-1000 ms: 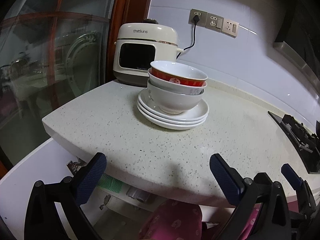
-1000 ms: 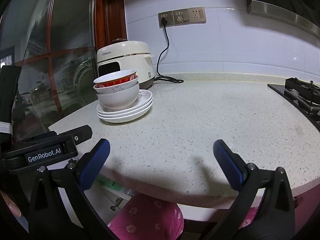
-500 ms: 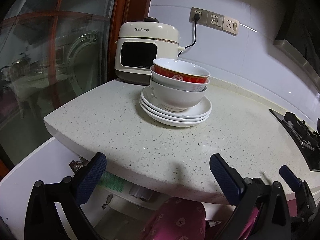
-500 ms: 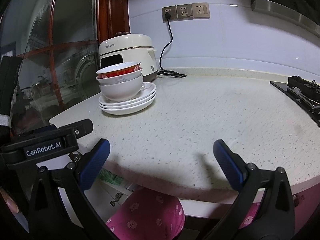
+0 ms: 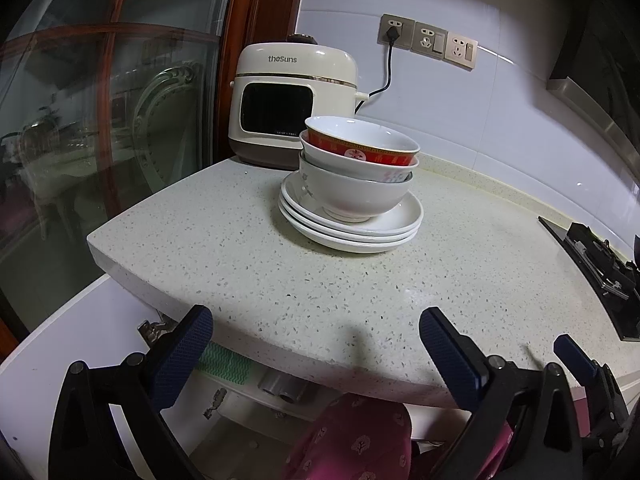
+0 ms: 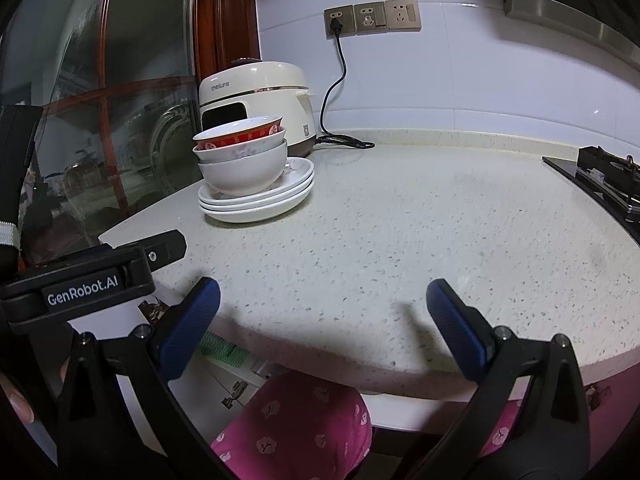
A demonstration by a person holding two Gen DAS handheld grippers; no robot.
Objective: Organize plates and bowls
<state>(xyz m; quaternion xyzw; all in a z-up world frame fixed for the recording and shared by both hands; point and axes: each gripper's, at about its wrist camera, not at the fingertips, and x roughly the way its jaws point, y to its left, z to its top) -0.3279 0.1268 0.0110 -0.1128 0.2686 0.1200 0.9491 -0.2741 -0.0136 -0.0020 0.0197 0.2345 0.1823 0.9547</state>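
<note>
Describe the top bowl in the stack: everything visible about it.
The top bowl looks like glazed ceramic: white inside, with a red outer band carrying gold characters and a thin gold rim. It sits upright and empty, nested in a white bowl, third of three stacked on plates, in front of the rice cooker. No gripper touches it.

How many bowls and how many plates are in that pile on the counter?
Bowls: 3, with the red one on top
Plates: 3
Total: 6
</note>
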